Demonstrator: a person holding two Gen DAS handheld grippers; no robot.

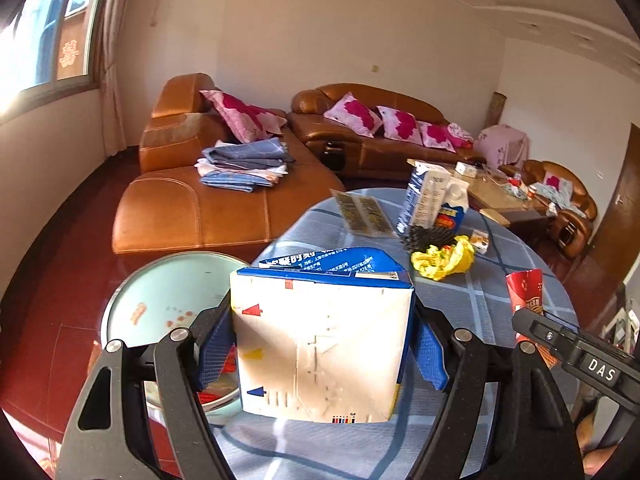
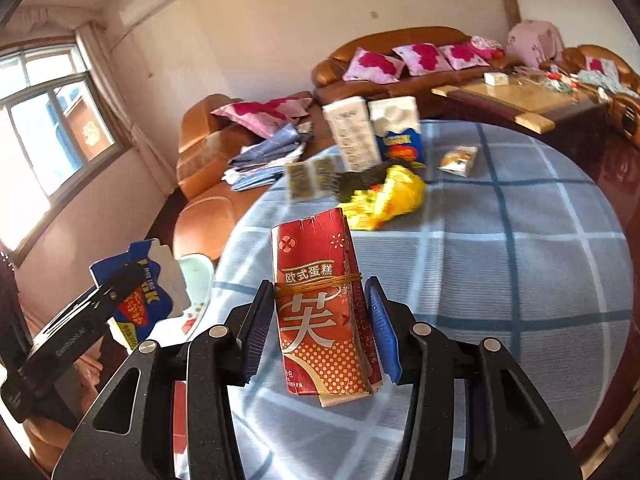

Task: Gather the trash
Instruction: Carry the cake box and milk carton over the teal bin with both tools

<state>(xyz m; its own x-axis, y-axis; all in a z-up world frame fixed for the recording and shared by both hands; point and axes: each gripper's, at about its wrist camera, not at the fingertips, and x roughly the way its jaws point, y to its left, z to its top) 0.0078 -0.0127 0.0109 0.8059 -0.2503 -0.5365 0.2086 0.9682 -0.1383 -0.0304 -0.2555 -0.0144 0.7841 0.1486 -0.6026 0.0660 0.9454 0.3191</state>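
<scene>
the left tool (image 1: pixel 322 344) grips a white and blue carton (image 1: pixel 320 340), its blue pads pressed on both sides of the box, which fills the space straight ahead between the fingers. below and to the left of this tool sits a pale round bin (image 1: pixel 168 300) on the red floor. the right tool (image 2: pixel 322 332) is closed on a red wrapper (image 2: pixel 320 312), a folded packet bound with a rubber band; the packet stands upright between the pads, its top sticking out past the fingertips. in the right view the left tool and its carton show off to the left, beside the edge of the desk (image 2: pixel 520 260), which wears a blue checked cloth. in the left view the red wrapper and the right tool appear at the right edge.

ahead of both tools, further along the desk, lies a crumpled yellow bag (image 2: pixel 384 196), touching a dark spiky thing (image 1: pixel 428 236) behind it. past those stand two tall cartons (image 2: pixel 372 132) side by side, white and blue. left of them lies a flat clear packet (image 1: pixel 362 214) with dark contents, and to their right a small pouch (image 2: pixel 458 160). beyond the desk are brown leather sofas (image 1: pixel 200 208) with pink cushions and folded blue cloth (image 1: pixel 244 164)
</scene>
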